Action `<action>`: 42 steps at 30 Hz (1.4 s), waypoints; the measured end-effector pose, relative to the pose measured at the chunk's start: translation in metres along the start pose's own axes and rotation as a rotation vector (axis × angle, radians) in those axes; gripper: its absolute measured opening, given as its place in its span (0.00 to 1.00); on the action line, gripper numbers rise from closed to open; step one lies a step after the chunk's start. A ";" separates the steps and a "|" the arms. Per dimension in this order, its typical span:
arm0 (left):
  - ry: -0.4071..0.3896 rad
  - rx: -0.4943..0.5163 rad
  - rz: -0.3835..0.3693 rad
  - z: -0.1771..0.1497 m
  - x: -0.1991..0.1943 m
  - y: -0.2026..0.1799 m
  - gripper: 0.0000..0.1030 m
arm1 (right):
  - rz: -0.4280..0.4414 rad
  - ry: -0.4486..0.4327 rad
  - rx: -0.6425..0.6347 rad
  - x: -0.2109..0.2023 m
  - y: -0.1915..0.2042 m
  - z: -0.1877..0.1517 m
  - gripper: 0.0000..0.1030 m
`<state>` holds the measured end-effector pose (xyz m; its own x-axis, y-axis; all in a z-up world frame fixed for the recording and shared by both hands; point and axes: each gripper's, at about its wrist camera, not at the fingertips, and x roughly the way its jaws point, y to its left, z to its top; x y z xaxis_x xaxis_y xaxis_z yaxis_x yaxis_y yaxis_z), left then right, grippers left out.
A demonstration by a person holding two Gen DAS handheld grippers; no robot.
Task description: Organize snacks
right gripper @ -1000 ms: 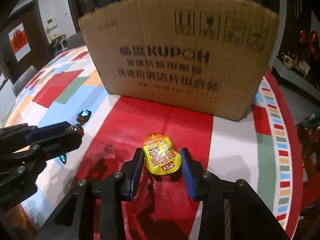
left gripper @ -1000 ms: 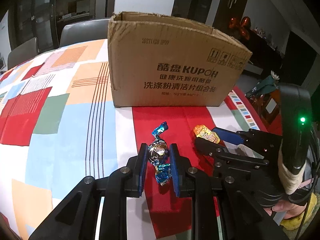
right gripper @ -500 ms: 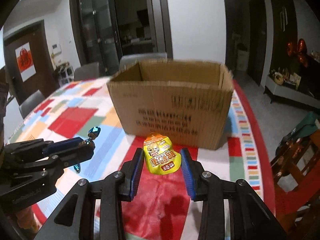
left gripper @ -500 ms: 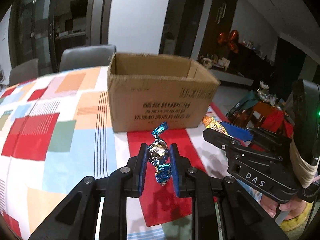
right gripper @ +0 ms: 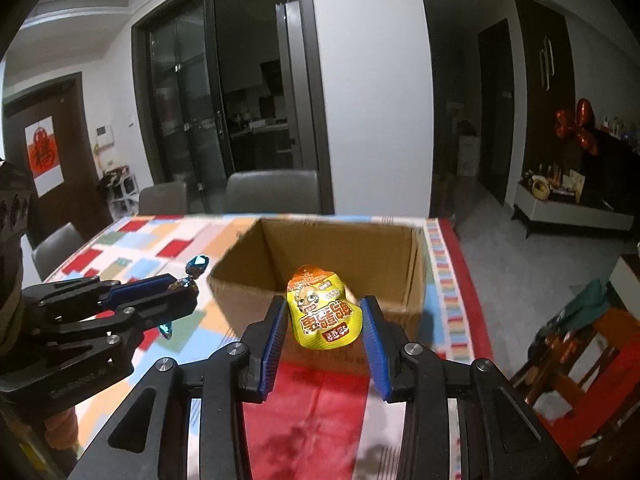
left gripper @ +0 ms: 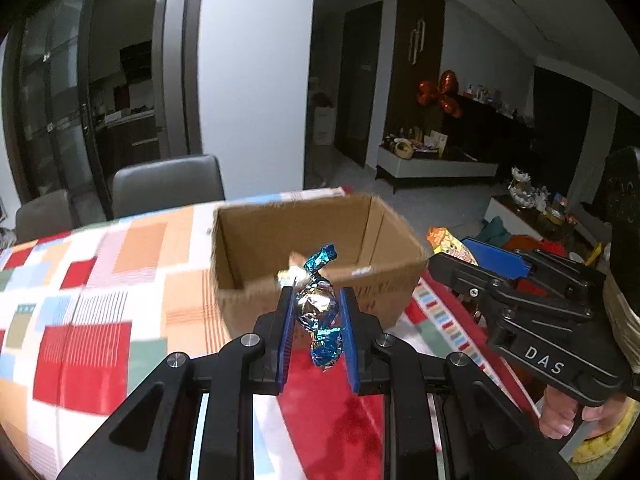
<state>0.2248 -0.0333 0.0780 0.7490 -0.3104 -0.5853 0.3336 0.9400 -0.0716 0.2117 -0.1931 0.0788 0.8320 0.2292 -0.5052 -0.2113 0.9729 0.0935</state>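
My left gripper (left gripper: 316, 314) is shut on a foil candy (left gripper: 318, 308) with blue twisted ends, held in the air just before the near rim of the open cardboard box (left gripper: 256, 240). My right gripper (right gripper: 324, 318) is shut on a yellow snack pouch (right gripper: 322, 310), also raised before the box (right gripper: 340, 240). The left gripper with its candy (right gripper: 198, 264) shows at the left of the right wrist view. The right gripper (left gripper: 476, 258) and the pouch's tip (left gripper: 446, 242) show at the right of the left wrist view. A small pale item (left gripper: 294, 268) lies inside the box.
The box stands on a table with a colourful patchwork cloth (left gripper: 88, 280), red (right gripper: 304, 420) near me. Grey chairs (right gripper: 272, 196) stand at the far side. A wooden chair (right gripper: 580, 344) and clutter lie off the table's right edge.
Both grippers have risen with their snacks from table level to above the box's rim height, so the box's open inside now shows. Both grips are unchanged.
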 end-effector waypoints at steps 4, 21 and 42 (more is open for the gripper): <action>-0.011 0.006 -0.020 0.022 0.008 0.003 0.22 | 0.002 -0.015 0.006 0.005 -0.005 0.019 0.37; 0.061 0.009 0.017 0.057 0.081 0.015 0.22 | -0.055 0.064 0.009 0.064 -0.027 0.046 0.38; -0.088 -0.024 0.192 0.023 0.011 0.015 0.95 | -0.121 0.027 0.038 0.016 -0.023 0.033 0.80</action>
<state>0.2510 -0.0255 0.0894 0.8450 -0.1355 -0.5174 0.1671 0.9858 0.0148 0.2469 -0.2108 0.0971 0.8359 0.1096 -0.5378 -0.0900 0.9940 0.0626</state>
